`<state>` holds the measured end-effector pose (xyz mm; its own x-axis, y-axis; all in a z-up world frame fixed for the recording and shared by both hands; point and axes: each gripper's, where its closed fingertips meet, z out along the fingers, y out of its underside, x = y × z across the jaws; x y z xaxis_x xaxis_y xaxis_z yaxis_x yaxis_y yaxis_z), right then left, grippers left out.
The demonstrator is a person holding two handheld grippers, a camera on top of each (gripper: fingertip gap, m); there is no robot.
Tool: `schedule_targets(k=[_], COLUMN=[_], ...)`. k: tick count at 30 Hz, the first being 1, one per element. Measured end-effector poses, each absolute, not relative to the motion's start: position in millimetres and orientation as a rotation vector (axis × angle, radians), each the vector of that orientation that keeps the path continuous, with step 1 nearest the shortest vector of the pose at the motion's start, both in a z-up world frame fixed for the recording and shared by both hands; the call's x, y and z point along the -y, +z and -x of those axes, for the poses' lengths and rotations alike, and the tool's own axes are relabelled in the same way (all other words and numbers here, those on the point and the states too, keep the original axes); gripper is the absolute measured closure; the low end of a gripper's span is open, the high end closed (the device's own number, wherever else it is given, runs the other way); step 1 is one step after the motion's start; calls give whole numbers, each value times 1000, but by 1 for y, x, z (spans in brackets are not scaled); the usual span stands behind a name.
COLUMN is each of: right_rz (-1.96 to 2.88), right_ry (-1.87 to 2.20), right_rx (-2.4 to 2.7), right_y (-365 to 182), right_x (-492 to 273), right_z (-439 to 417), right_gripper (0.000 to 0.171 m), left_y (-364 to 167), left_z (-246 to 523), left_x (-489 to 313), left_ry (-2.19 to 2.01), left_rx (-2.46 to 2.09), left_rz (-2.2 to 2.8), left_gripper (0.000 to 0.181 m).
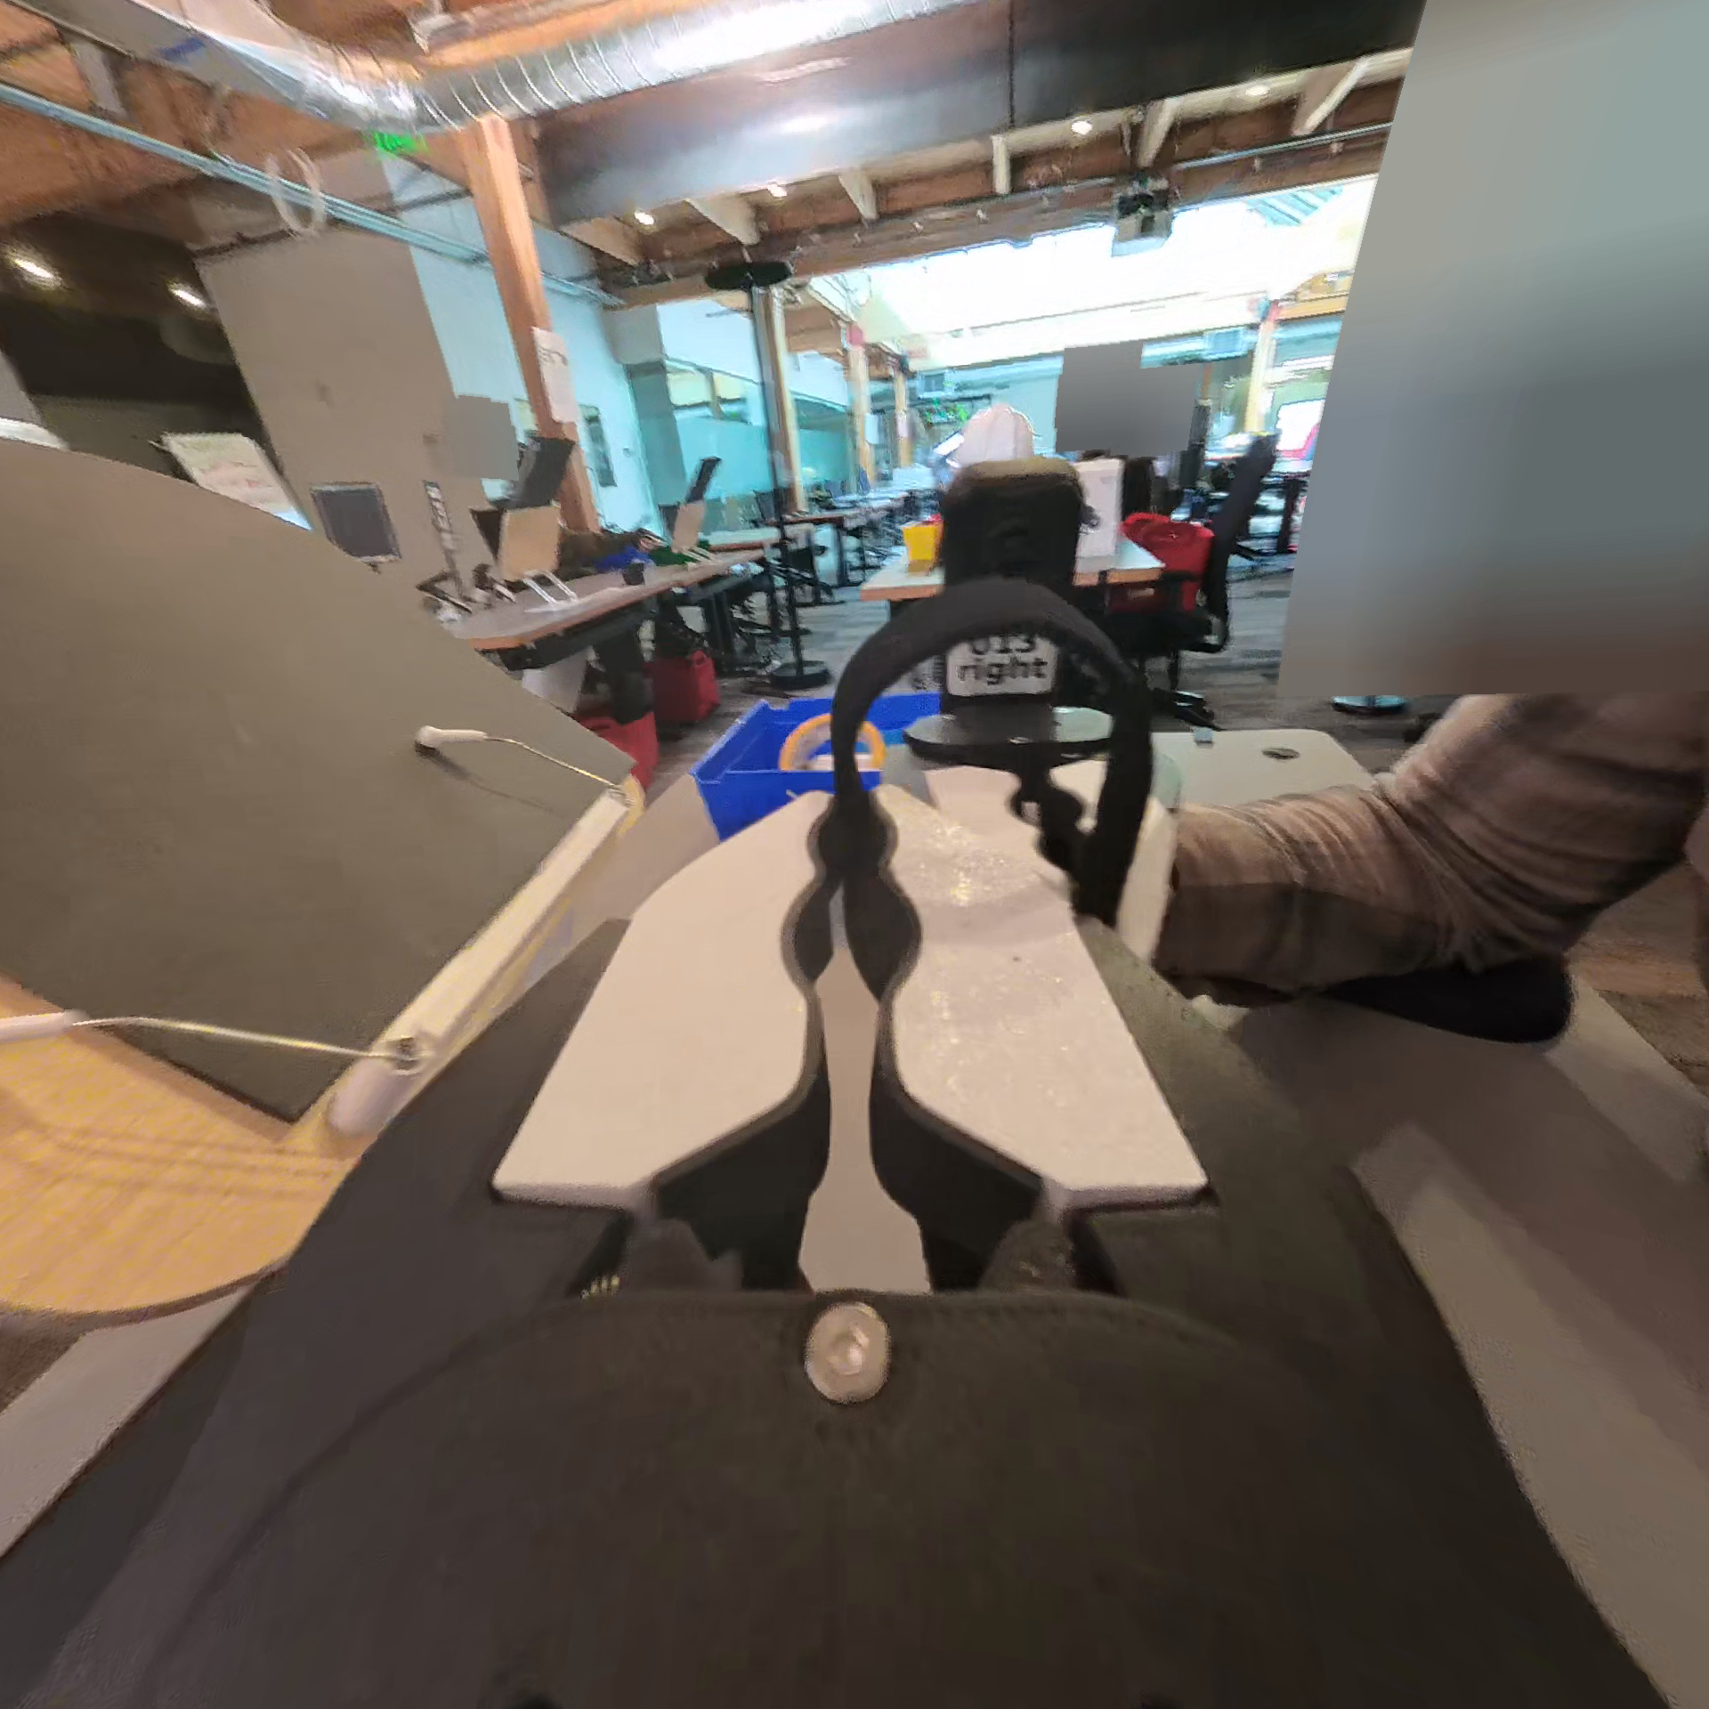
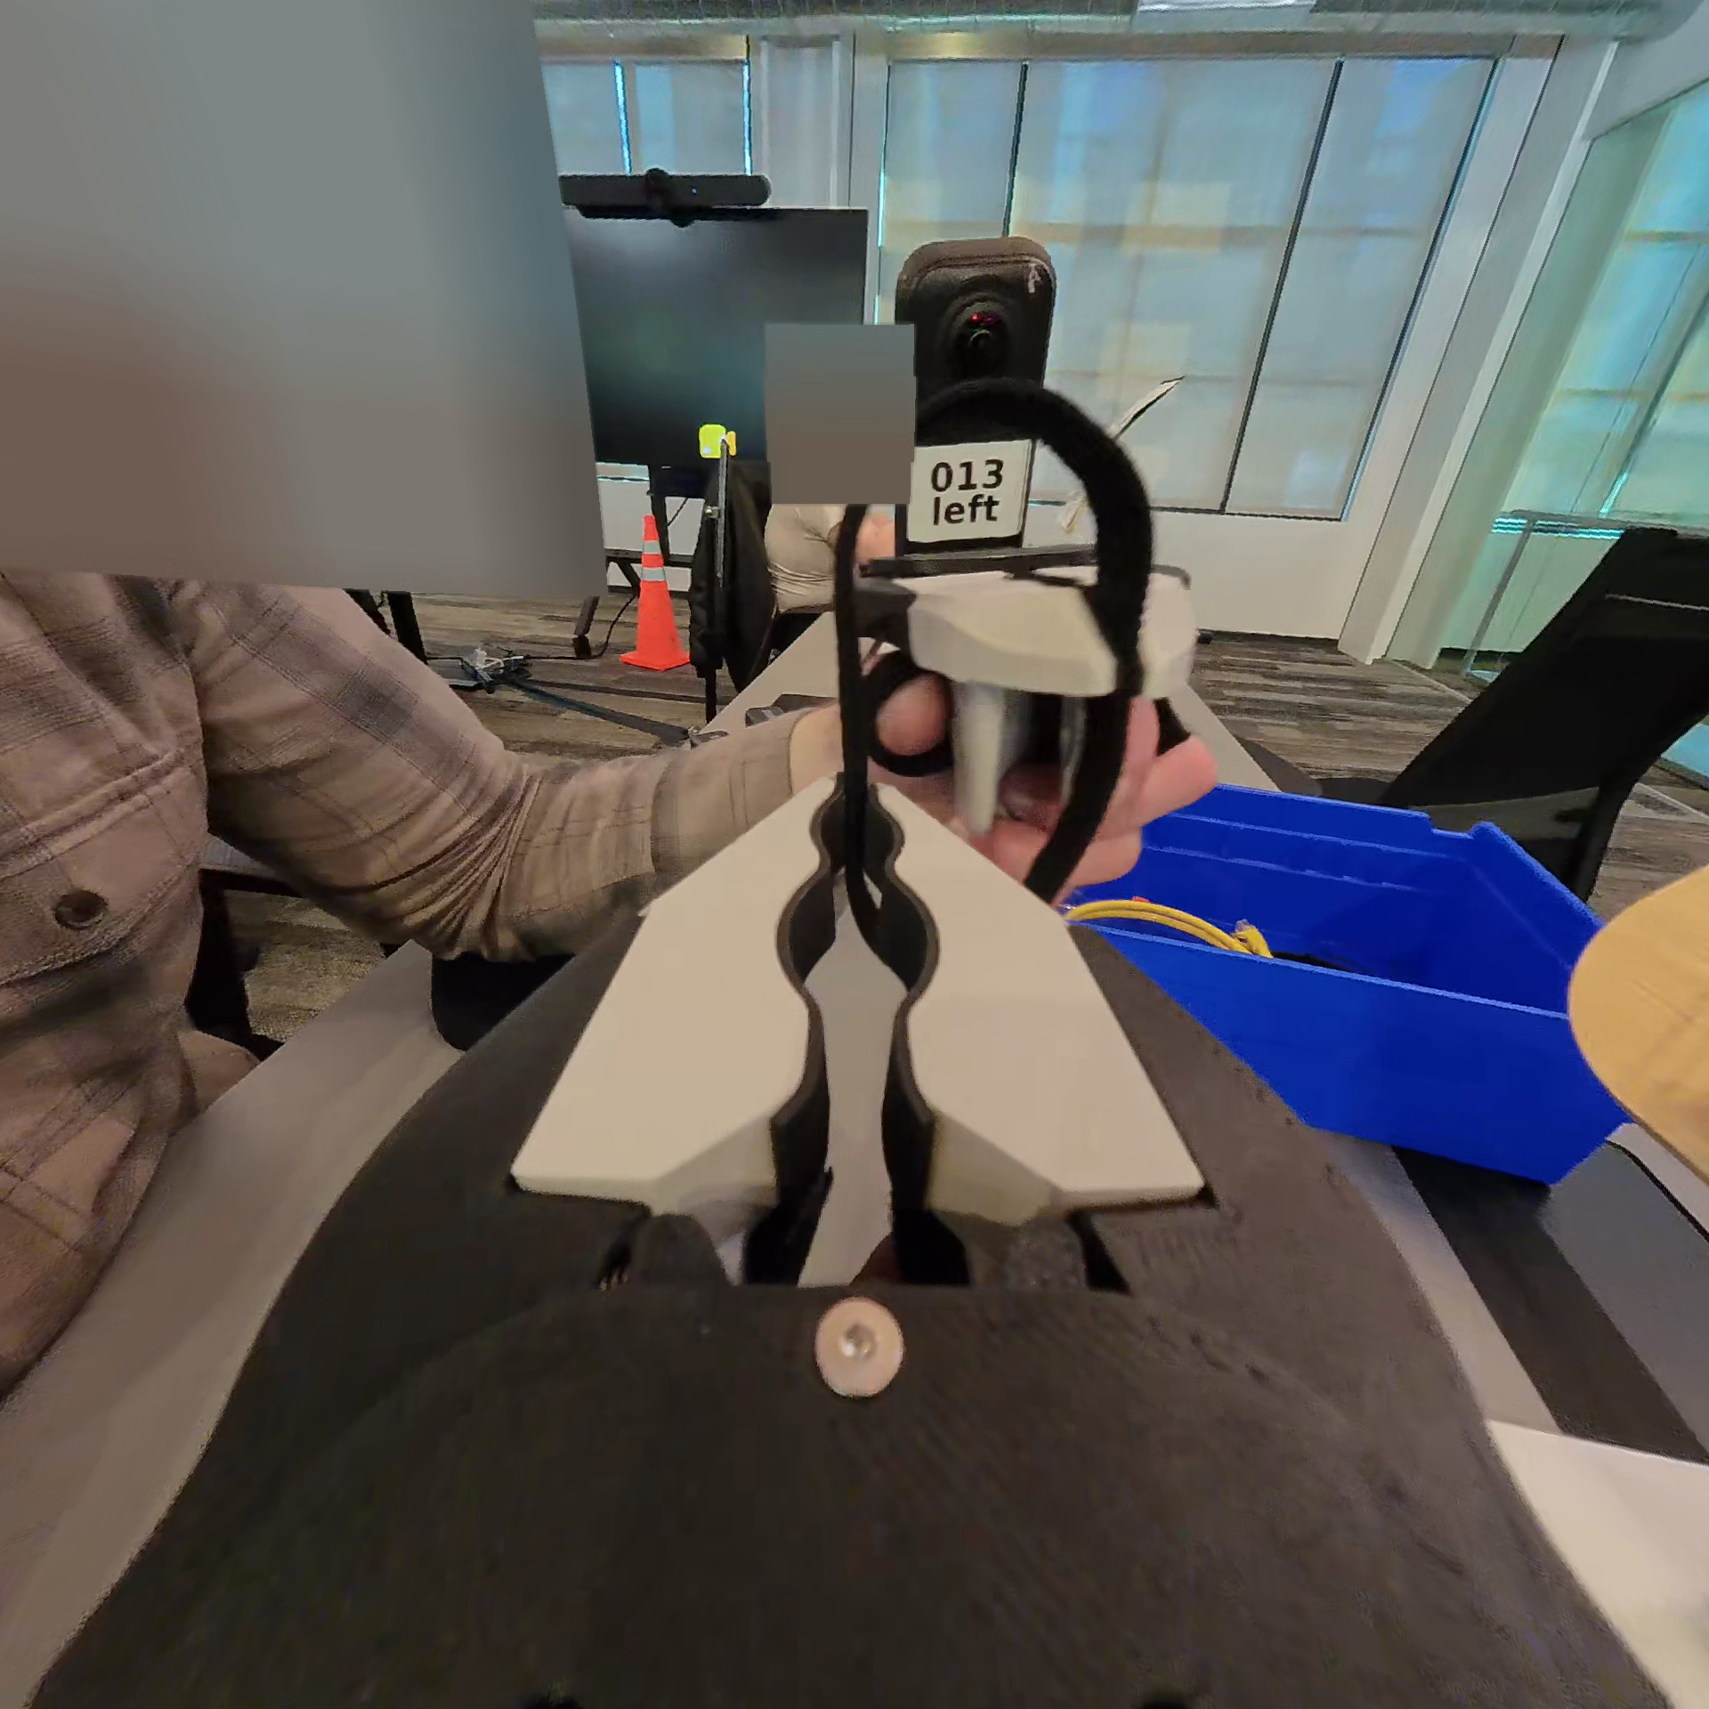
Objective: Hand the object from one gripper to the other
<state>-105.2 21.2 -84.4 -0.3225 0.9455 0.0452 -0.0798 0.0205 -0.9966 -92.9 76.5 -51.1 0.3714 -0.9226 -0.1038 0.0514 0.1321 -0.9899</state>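
A black fuzzy strap (image 1: 980, 606) arches between the two grippers, which face each other above the table. My left gripper (image 1: 851, 832) is shut on one end of the strap, pinched at the fingertips. My right gripper (image 2: 855, 814) is shut on the other end (image 2: 849, 647). In the left wrist view the right gripper (image 1: 1091, 832) shows farther off, with the strap running between its fingers. In the right wrist view the left gripper (image 2: 1110, 638) shows farther off, and a loose tail of the strap (image 2: 1063, 851) hangs below it in front of a hand.
A blue bin (image 2: 1369, 999) holding a yellow cable (image 2: 1165, 920) stands on the grey table (image 2: 305, 1091); the bin also shows in the left wrist view (image 1: 749, 777). A person's plaid sleeve (image 2: 370, 786) reaches in. A round wooden board (image 1: 111, 1184) and a grey panel (image 1: 231, 740) stand close by. The grippers' ends are close to 6 cm from one another.
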Motion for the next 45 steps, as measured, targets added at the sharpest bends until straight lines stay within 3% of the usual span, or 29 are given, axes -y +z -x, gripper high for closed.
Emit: schedule_targets(k=[17,23,28,31,45], right_rz=[886,906,865,822,727], right_ry=[1421,1142,906,787,617], right_rx=[1457,1451,1493,1506,1555], right_y=[-69,-83,-91,-91,-105], right_x=[0,-23,-36,-41,-48], right_z=[101,110,111,108,108], right_gripper=[171,169,136,126,128], left_y=[-46,-34,-23,-21,-14], left_z=[144,143,143,140,108], left_x=[-126,-117,-106,-99,-71], left_ry=[14,-93,-135,-178,-343], left_rx=[-827,-803,-821,-846,-948], left_rz=[1217,1193,1177,1174,1143], left_gripper=[180,180,180,180,180])
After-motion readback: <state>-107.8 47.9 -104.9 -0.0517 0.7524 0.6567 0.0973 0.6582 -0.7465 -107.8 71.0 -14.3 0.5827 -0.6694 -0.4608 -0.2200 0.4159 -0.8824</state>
